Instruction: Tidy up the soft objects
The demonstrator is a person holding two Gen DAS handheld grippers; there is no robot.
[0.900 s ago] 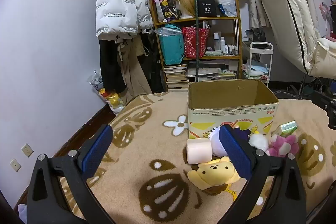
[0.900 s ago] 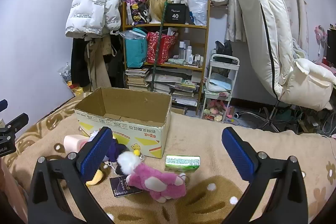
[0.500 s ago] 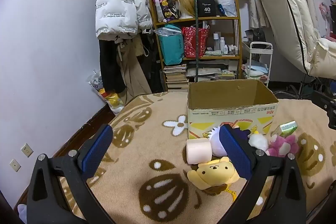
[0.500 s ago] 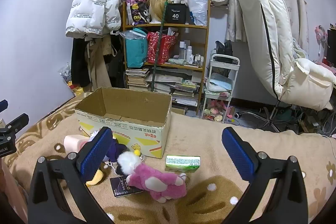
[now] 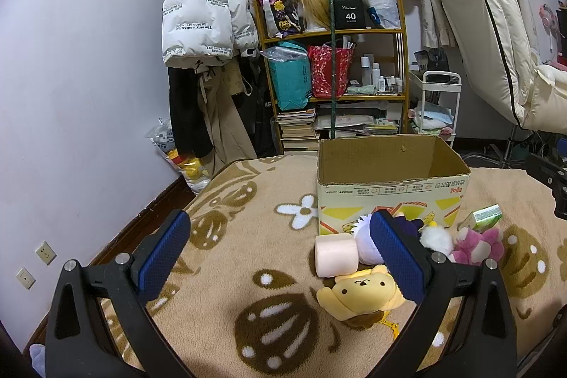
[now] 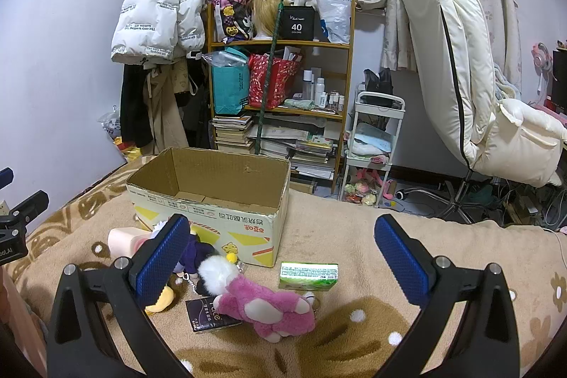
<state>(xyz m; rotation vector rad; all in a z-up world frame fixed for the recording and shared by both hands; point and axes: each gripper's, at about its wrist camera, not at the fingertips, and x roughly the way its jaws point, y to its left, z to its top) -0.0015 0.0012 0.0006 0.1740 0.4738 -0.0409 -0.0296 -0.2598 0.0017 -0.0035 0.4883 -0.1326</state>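
An open cardboard box stands on the beige patterned blanket, nothing visible inside it. In front of it lie a yellow plush dog, a pale pink soft roll, a dark blue and white plush, a white fluffy pompom and a pink plush. My left gripper hovers open left of the toys, its right finger partly covering them. My right gripper hangs open above the pink plush, nothing between its pads.
A green carton and a dark small packet lie among the toys. Behind the bed stand a cluttered shelf, hanging coats, a white cart and a cream chair.
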